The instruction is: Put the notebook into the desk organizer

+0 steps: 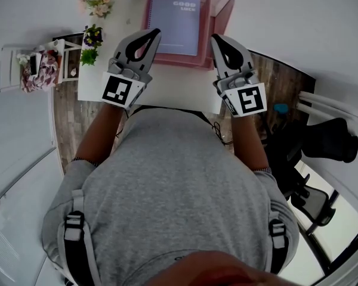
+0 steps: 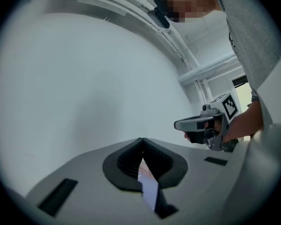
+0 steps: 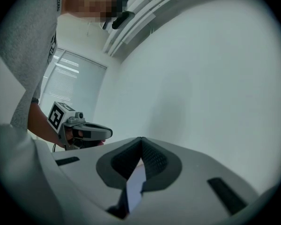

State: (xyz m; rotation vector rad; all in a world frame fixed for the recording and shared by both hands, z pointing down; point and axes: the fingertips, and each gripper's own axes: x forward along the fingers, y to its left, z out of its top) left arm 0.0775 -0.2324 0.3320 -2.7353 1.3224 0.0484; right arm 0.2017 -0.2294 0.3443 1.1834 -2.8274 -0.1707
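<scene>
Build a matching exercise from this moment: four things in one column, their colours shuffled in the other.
Things:
1. notebook
2. organizer
3. chair
4. desk

Colours:
a. black
b. white
c. lavender
d. pink

Pairs: 1-c, 2-d, 3-a, 4-b
</scene>
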